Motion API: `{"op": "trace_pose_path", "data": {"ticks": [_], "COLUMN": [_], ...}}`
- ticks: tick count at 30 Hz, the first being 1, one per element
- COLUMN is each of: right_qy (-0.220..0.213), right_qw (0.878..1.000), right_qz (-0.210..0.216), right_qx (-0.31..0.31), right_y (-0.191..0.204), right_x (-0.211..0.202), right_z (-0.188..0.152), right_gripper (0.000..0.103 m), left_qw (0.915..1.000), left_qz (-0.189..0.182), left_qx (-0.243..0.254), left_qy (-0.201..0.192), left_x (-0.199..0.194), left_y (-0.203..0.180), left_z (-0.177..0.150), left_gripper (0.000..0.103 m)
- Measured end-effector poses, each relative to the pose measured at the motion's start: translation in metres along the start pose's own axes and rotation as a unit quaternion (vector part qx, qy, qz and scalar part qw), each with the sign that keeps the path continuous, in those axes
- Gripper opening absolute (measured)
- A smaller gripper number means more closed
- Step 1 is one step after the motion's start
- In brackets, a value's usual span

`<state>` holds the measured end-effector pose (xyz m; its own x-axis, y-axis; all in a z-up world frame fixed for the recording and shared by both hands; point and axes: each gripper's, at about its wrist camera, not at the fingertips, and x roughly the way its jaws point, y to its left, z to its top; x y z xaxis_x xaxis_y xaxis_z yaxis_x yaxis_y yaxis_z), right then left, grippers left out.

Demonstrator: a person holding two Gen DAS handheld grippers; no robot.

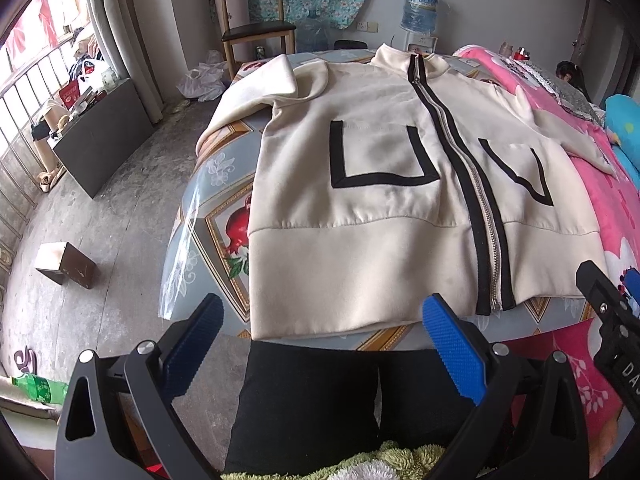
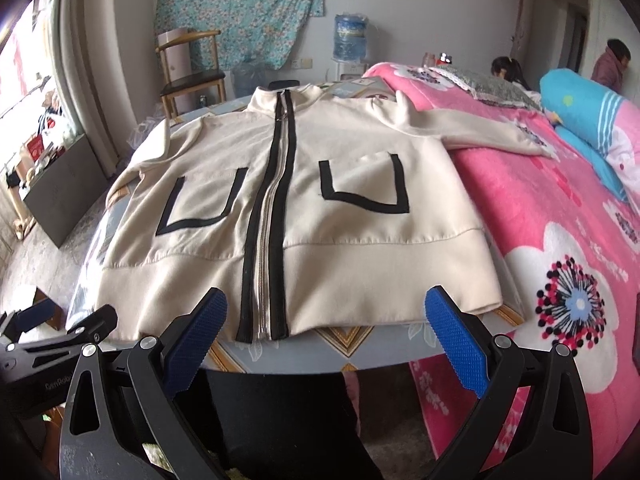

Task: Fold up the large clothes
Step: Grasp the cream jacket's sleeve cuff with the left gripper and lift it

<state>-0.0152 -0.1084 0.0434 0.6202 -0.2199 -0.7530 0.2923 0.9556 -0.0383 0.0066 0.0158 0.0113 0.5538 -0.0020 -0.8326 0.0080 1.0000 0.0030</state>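
A cream zip-up jacket [image 1: 360, 184] with black zipper trim and two black-outlined pockets lies flat, front up, on a round table [image 1: 216, 200]. It also shows in the right wrist view [image 2: 320, 208]. Its left sleeve hangs over the table's far left edge; its right sleeve [image 2: 492, 136] lies across the pink bed. My left gripper [image 1: 320, 344] is open and empty, just short of the jacket's hem. My right gripper [image 2: 326, 336] is open and empty, near the hem by the zipper's end. The right gripper also shows in the left wrist view [image 1: 612, 312].
A bed with a pink flowered blanket [image 2: 560, 260] adjoins the table on the right. A wooden chair [image 1: 256, 28] and a water dispenser [image 1: 418, 12] stand beyond the table. A small box [image 1: 66, 264] and a dark cabinet [image 1: 100, 140] are on the floor at left. People sit beyond the bed.
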Motion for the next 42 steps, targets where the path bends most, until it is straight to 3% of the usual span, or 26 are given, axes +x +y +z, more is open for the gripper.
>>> {"op": "trace_pose_path", "data": {"ticks": [6,11,15,20,29,33,38,40,42], "right_qy": [-0.003,0.019,0.009,-0.015,0.004,0.026,0.057,0.067,0.072], "right_qw": [0.999,0.998,0.999,0.999,0.992,0.989,0.985,0.984,0.982], "right_qz": [-0.019,-0.017,-0.010,0.033,0.111,0.124,0.141,0.145,0.148], "right_qx": [0.030,0.049,0.034,-0.007,-0.063,-0.071,-0.079,-0.084,-0.089], "right_y": [-0.004,-0.003,0.007,0.033,0.081,0.091,0.099,0.102,0.105], "right_x": [0.011,0.031,0.044,0.062,0.110,0.129,0.148,0.151,0.154], "right_z": [0.010,0.022,0.041,0.075,0.112,0.114,0.110,0.108,0.108], "right_gripper": [0.096,0.096,0.096,0.096,0.096,0.096,0.096,0.096,0.096], "left_qw": [0.9993,0.9972,0.9931,0.9848,0.9833,0.9823,0.9680,0.9512,0.9235], "left_qz": [-0.020,-0.056,-0.091,-0.121,-0.076,-0.055,-0.064,-0.110,-0.144], "left_qx": [0.006,-0.002,-0.028,-0.086,-0.131,-0.163,-0.239,-0.288,-0.353], "left_qy": [-0.031,-0.050,-0.069,-0.090,-0.102,-0.074,-0.040,-0.008,0.037], "left_x": [0.006,0.013,0.017,0.023,0.047,0.073,0.110,0.136,0.167], "left_y": [0.011,0.025,0.044,0.077,0.119,0.142,0.186,0.211,0.239], "left_z": [0.021,0.042,0.062,0.085,0.121,0.143,0.166,0.172,0.171], "left_gripper": [0.098,0.098,0.098,0.098,0.098,0.098,0.098,0.098,0.098]}}
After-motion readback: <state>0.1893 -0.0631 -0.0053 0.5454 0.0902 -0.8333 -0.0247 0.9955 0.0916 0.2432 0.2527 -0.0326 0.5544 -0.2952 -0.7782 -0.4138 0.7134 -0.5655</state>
